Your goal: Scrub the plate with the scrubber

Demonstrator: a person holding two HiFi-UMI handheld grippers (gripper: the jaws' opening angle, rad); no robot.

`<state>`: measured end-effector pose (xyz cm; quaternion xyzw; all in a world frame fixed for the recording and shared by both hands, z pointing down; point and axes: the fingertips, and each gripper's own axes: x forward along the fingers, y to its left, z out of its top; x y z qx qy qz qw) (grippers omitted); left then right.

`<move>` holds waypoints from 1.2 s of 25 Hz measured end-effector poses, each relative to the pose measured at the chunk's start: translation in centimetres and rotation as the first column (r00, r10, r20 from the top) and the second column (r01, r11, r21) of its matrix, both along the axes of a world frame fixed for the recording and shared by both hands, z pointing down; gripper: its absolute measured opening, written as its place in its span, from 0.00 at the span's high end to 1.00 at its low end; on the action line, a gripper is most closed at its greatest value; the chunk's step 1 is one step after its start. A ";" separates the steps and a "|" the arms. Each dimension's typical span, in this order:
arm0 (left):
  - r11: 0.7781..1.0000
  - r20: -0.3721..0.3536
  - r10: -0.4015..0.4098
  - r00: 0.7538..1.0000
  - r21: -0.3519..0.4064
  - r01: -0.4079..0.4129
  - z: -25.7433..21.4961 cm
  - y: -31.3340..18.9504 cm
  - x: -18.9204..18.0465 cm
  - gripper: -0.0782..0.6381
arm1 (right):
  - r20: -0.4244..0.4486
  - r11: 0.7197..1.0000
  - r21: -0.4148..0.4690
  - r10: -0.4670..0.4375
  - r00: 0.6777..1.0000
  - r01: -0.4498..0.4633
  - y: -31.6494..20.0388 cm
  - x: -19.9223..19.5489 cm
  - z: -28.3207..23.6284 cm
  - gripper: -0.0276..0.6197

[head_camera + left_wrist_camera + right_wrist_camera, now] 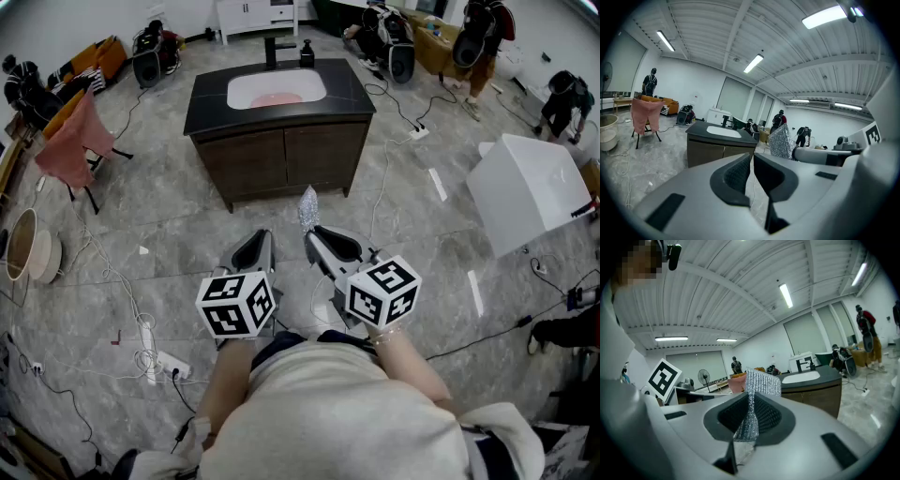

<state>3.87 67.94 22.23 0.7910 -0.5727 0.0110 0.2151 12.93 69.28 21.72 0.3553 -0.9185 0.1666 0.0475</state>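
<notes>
A pink plate (278, 98) lies in the white sink basin (300, 82) of a dark-topped cabinet (208, 101), some way ahead of me across the floor. My right gripper (312, 231) is shut on a silver mesh scrubber (307, 210), which sticks up past its tips; the right gripper view shows the scrubber (761, 382) pinched between the pads. Beside it, my left gripper (265, 236) is shut with nothing in it, its jaws nearly touching in the left gripper view (752, 158). Both are held out level, well short of the cabinet.
A pink cloth (71, 141) hangs over a chair at the left. A white box (527, 187) stands at the right. Cables and a power strip (148, 349) lie on the floor at the left. Buckets (28, 246) sit at the far left. Several people stand along the back.
</notes>
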 end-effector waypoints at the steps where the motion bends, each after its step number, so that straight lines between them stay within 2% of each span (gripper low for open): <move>1: 1.000 0.000 0.006 1.000 -0.005 -0.006 0.2 0.0 0.1 0.84 | -0.001 1.000 -0.002 0.001 1.000 -0.001 -0.1 0.0 0.2 0.88; 9: 0.999 -0.006 0.034 0.999 -0.024 -0.035 1.0 -1.1 -0.2 0.84 | -0.007 1.000 -0.007 0.011 1.000 -0.011 -1.0 -0.6 0.6 0.88; 14: 0.997 -0.024 0.069 0.997 0.018 -0.068 0.3 -1.6 -0.7 0.84 | 0.045 1.000 -0.002 0.029 0.999 -0.029 -1.7 -0.8 0.1 0.86; 17: 0.996 -0.050 0.085 0.995 0.028 -0.083 0.5 -2.0 -1.3 0.84 | 0.046 0.998 -0.005 0.058 0.997 -0.058 -2.2 -0.9 0.5 0.86; 25: 0.994 -0.074 0.104 0.992 -0.037 -0.107 3.0 -3.3 -2.0 0.84 | 0.037 0.996 -0.045 0.084 0.996 -0.083 -3.1 -1.4 2.5 0.87; 30: 0.992 -0.084 0.111 0.990 -0.052 -0.115 3.8 -5.0 -2.1 0.84 | 0.036 0.993 -0.070 0.096 0.995 -0.093 -4.7 -1.5 3.5 0.88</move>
